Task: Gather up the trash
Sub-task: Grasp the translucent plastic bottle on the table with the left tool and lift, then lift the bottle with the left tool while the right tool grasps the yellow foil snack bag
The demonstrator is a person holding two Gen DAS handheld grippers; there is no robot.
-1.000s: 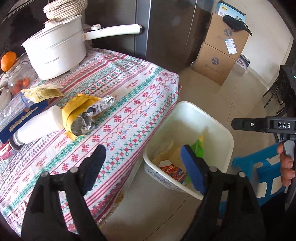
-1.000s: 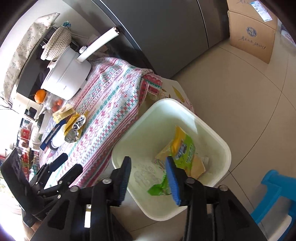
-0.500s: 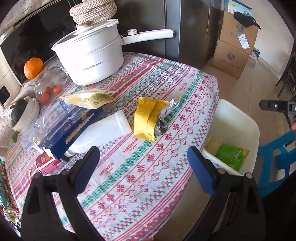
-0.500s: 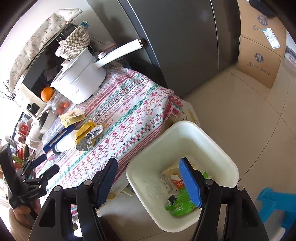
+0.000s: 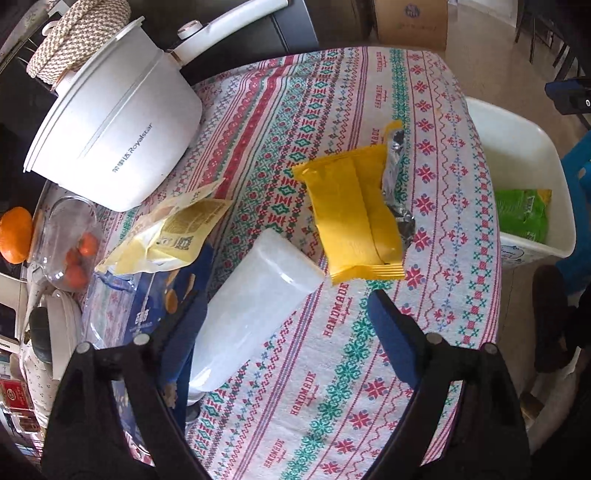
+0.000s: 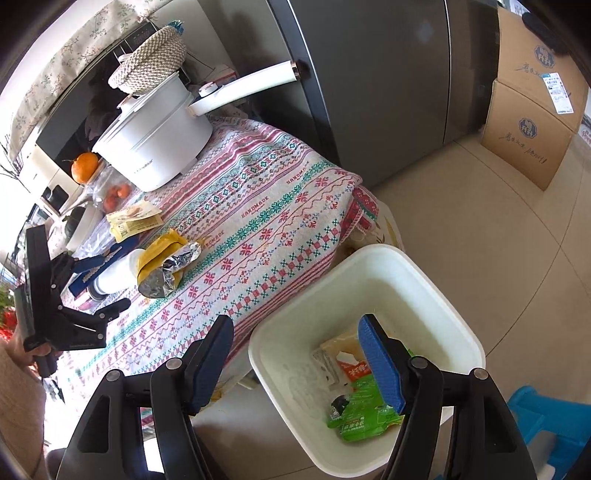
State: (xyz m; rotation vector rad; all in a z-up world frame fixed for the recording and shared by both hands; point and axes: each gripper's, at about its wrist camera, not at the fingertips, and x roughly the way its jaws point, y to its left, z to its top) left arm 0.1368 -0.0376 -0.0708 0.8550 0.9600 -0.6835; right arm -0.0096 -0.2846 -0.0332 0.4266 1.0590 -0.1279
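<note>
The yellow snack wrapper point(image 5: 351, 210) lies flat at the centre of the left wrist frame on the patterned tablecloth point(image 5: 332, 369). It is a creased, glossy yellow packet with crimped ends, and crumpled silver foil lining shows along its right edge. In the right wrist frame the same wrapper point(image 6: 162, 254) sits left of centre, its torn silver mouth gaping toward the lower right.

One more loose packet is on the table: a pale yellow pouch point(image 5: 173, 229) printed with text and a code square, at middle left of the left wrist frame, resting partly on a blue flat box point(image 5: 155, 306). One translucent white plastic cup point(image 5: 251, 302) lies on its side just left of the yellow wrapper, its rim touching or almost touching the wrapper's lower corner.

The left gripper point(image 5: 284, 325) hovers over the table at the bottom of its frame, fingers spread wide and holding nothing, with the cup lying between them. The right gripper point(image 6: 299, 362) is likewise spread apart and empty, at the bottom of its frame above the bin's near rim.

One white plastic bin point(image 6: 436, 288) stands on the floor beside the table, lower right in the right wrist frame. Inside it lie a green snack bag point(image 6: 362, 413), a pale packet with a red-and-white label point(image 6: 343, 354) and a small whitish scrap; an exact count is unclear.

One white Royalstar pot point(image 5: 110, 136) with a long handle occupies the upper left, a woven trivet point(image 5: 74, 33) on its lid. One glass jar point(image 5: 70, 240) holds small orange fruits, and one orange point(image 5: 14, 232) sits beside it.
</note>
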